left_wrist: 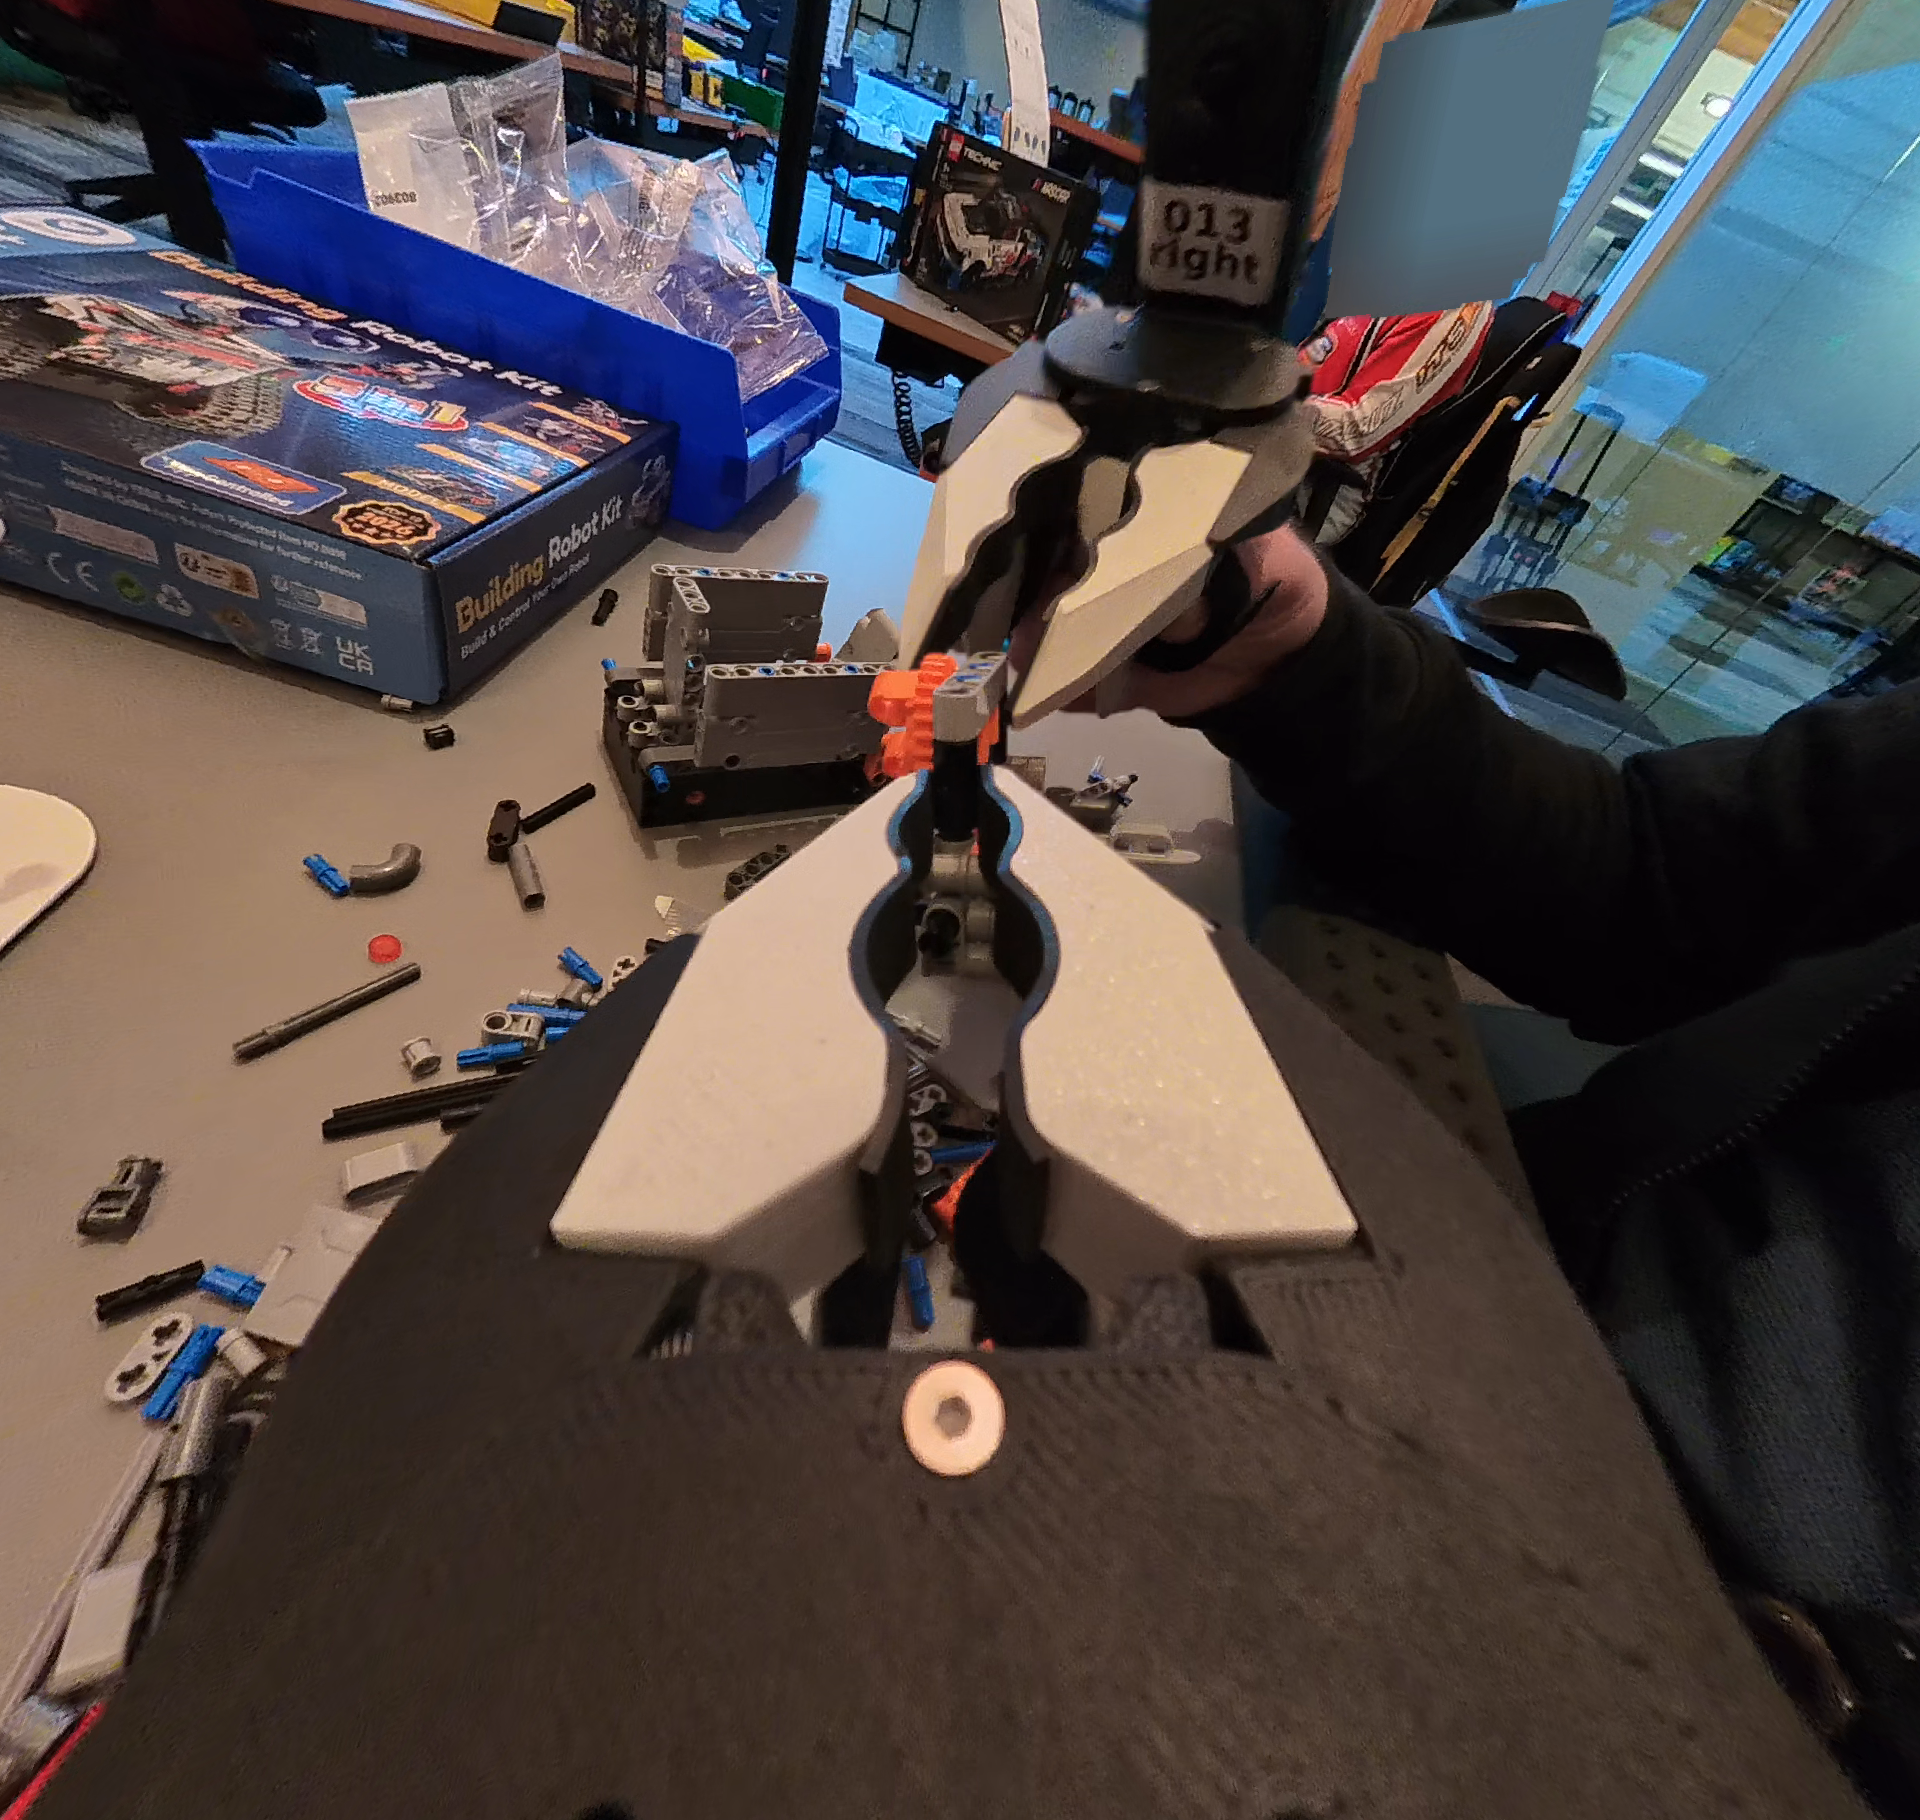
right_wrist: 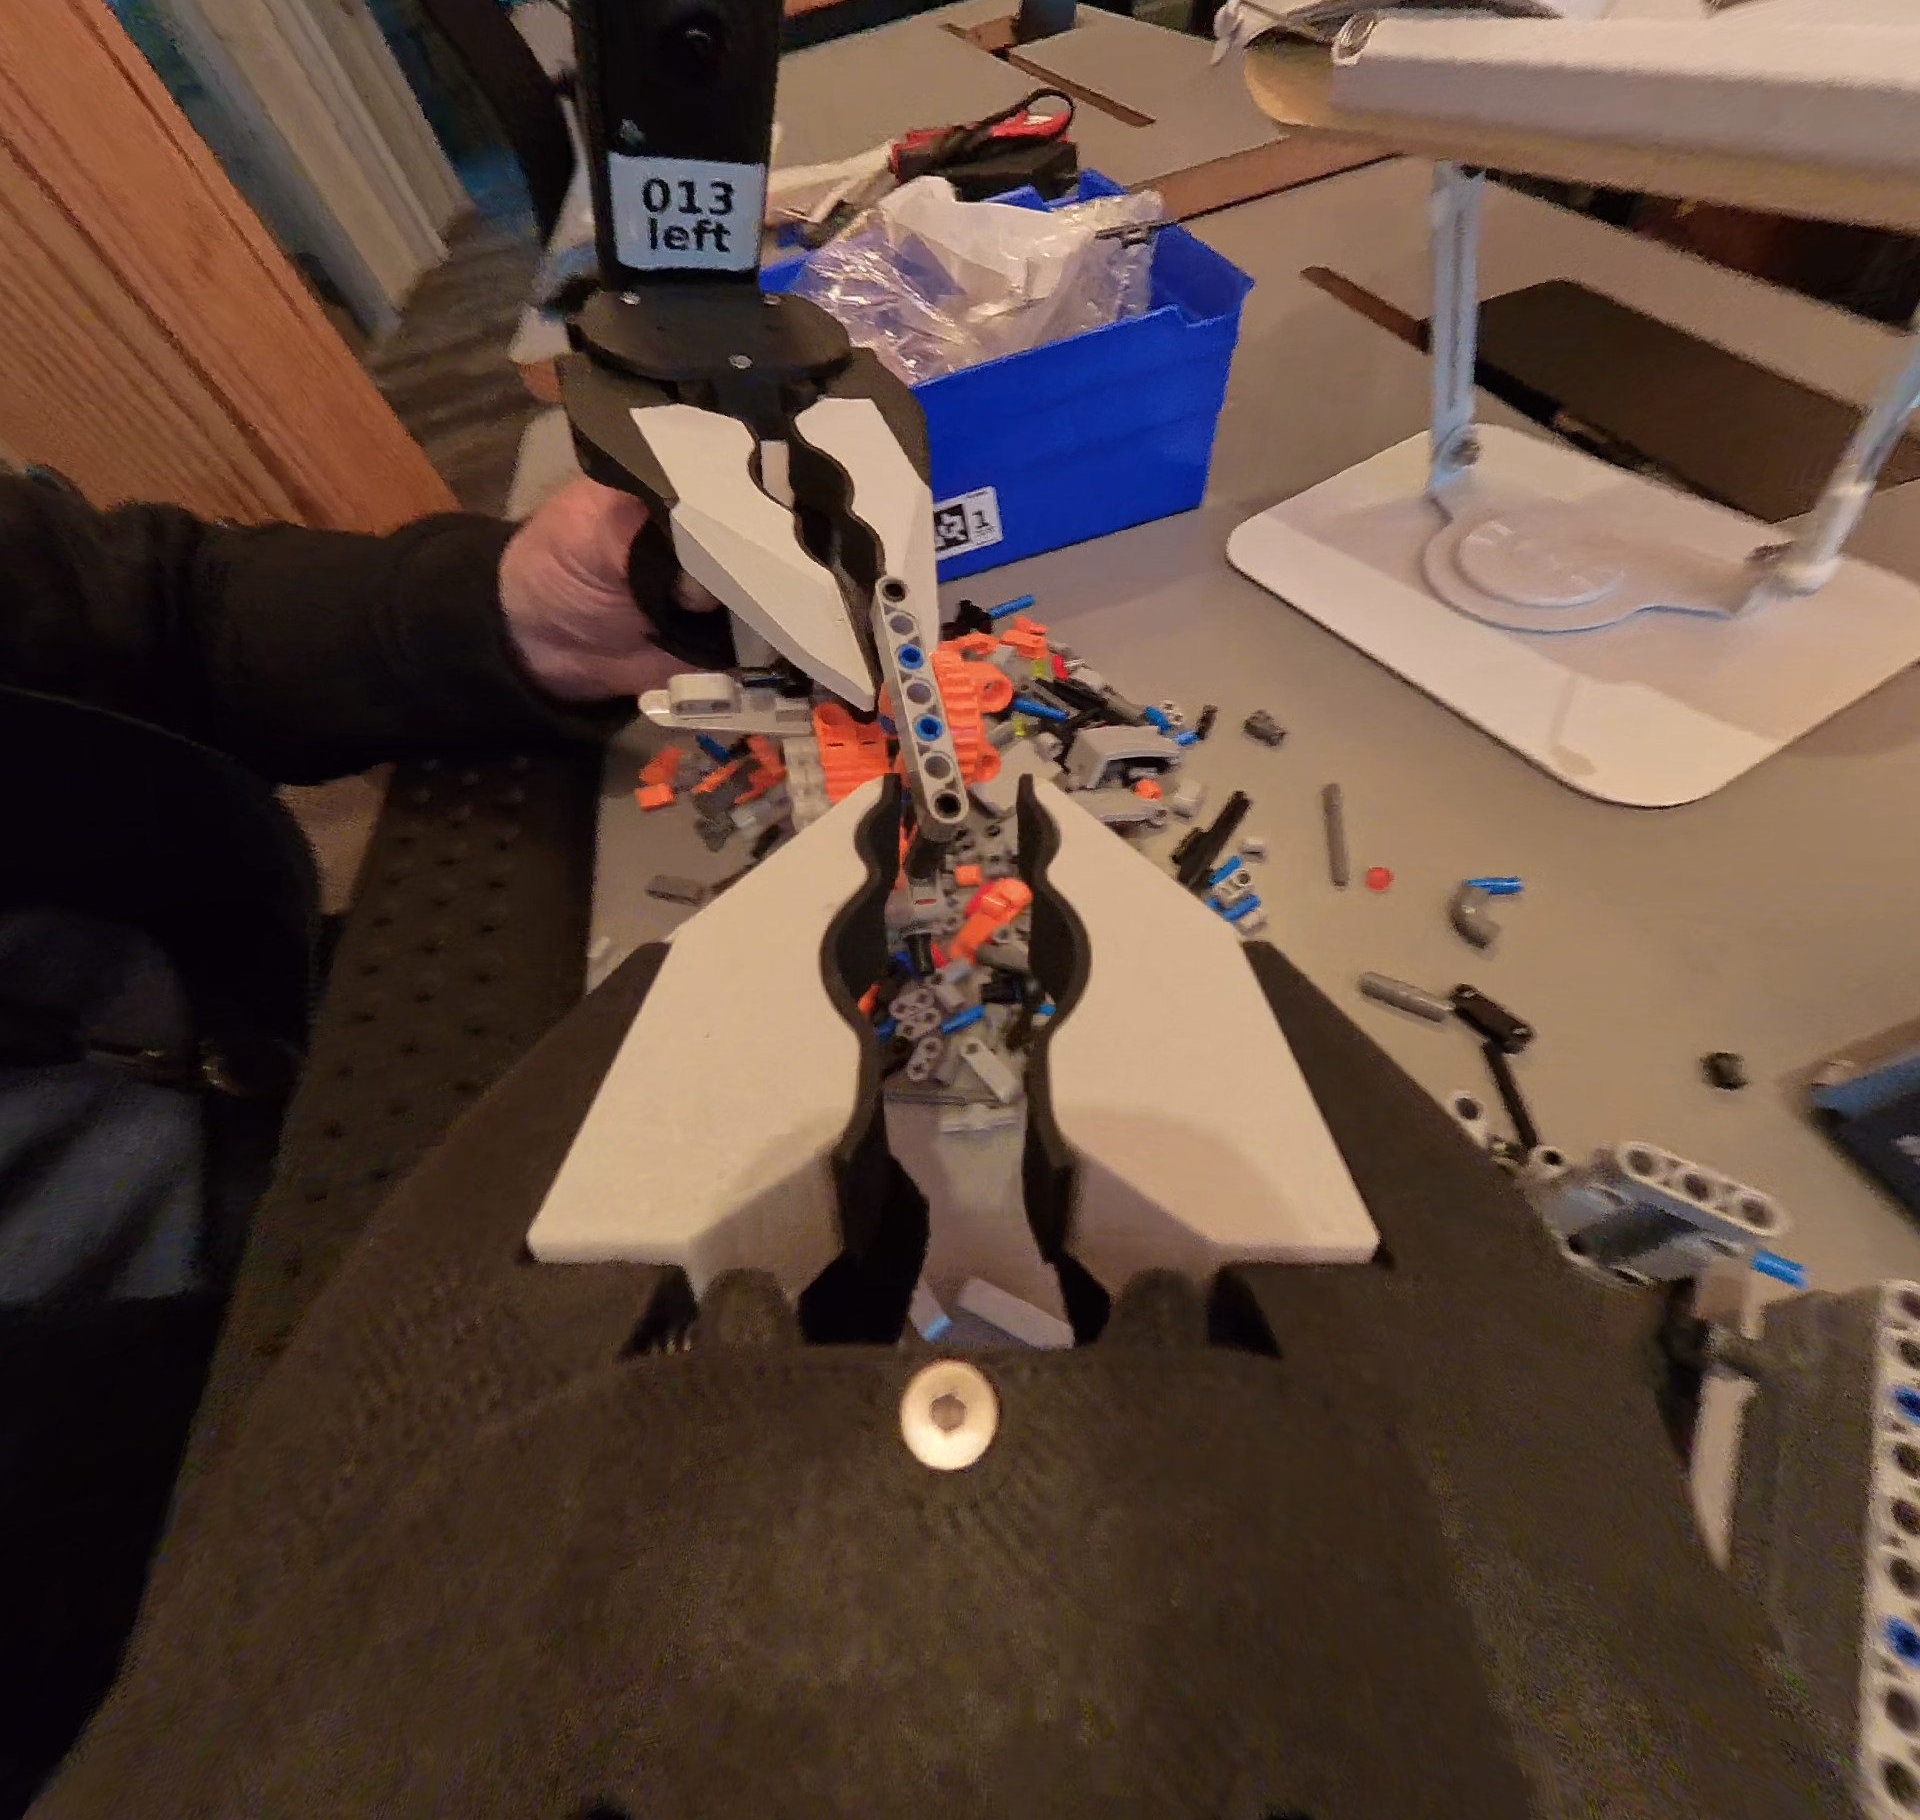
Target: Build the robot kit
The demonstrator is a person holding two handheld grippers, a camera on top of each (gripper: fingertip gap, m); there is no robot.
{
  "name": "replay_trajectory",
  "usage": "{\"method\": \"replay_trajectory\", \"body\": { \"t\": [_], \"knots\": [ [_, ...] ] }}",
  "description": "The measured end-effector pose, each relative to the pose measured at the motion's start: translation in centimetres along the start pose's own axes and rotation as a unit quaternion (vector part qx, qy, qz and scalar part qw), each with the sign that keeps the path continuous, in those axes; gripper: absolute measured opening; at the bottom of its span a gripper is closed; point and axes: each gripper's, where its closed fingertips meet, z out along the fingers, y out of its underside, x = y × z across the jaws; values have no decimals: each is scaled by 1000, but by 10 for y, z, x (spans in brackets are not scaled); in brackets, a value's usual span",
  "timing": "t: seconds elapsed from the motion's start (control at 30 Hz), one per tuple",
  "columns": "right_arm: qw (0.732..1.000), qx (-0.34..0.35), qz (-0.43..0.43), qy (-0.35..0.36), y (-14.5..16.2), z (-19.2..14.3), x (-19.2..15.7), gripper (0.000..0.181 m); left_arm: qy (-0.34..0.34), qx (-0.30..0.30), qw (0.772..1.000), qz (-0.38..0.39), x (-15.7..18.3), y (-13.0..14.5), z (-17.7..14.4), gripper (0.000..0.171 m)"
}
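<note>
1. Left wrist view: the left gripper [left_wrist: 951,794] has its jaws nearly together, clamped on the dark stem of a small assembly [left_wrist: 961,721] held above the table [left_wrist: 208,835].
2. From 12 o'clock the right gripper [left_wrist: 971,684] reaches down onto the assembly's grey holed strip, beside its orange gear [left_wrist: 914,700].
3. Counted here: one half-built block [left_wrist: 727,690] at 10 o'clock of the assembly, one printed box [left_wrist: 312,482] and one blue bin [left_wrist: 520,316] of clear bags farther toward 10, and one red stud [left_wrist: 384,947] at 8 o'clock.
4. Right wrist view: the strip runs from the left gripper's tips at 12 o'clock down between the right gripper's tips. A gap shows beside it, so I cannot tell whether those jaws grip it.
5. Counted here: one heap of loose pieces [right_wrist: 966,991], too many to number, and one white stand [right_wrist: 1558,627] at 2 o'clock.
6. Risk, as I judge it: with both tools on one small assembly, uneven pull could twist it apart. A slack right grip could also drop the strip into the heap.
</note>
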Motion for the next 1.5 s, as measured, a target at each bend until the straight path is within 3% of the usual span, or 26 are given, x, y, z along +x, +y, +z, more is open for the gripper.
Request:
{"method": "replay_trajectory", "body": {
  "t": [0.13,0.27,0.5,1.0,1.5],
  "knots": [
    [993,7,-107,51,-12,-1,-6,19,-26,-35,998,45,-1,9,5,5],
    [986,-23,-161,46,-4,10,-17,20,-41,-69,992,97,4,17,13,5],
    [992,-37,-122,-1,8,12,-21,7,-52,-91,983,147,10,22,17,5],
    [995,0,13,-97,3,9,-30,6,-3,-69,992,102,19,17,15,5],
    [995,-9,-36,-89,7,10,-39,5,-13,-110,981,156,25,25,12,5]
  ]
}}
